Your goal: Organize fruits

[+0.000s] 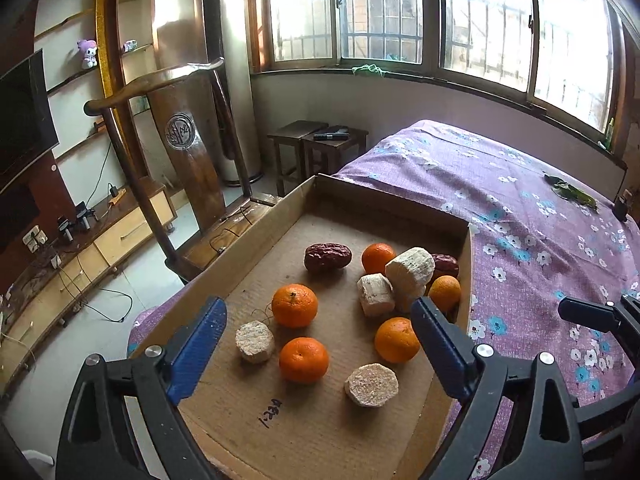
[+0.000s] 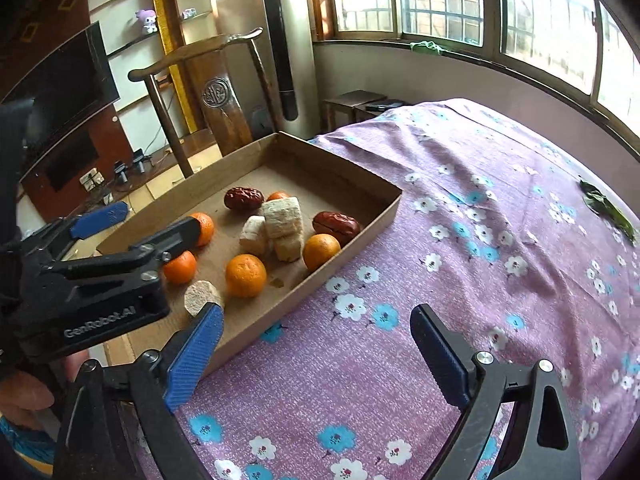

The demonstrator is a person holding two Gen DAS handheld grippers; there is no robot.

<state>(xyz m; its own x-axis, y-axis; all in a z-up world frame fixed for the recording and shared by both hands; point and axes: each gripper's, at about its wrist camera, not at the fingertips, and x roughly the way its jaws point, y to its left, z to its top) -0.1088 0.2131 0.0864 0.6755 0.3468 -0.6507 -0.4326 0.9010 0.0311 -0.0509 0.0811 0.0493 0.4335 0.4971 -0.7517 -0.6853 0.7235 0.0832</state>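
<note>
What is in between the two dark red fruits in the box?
Between the left red date and the right red date sit an orange and a pale sugarcane chunk. The left wrist view shows it best.

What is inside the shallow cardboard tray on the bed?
The brown cardboard tray holds five oranges, two wrinkled red dates and five pale cut sugarcane chunks, clustered right. The left gripper covers some of the tray floor.
</note>
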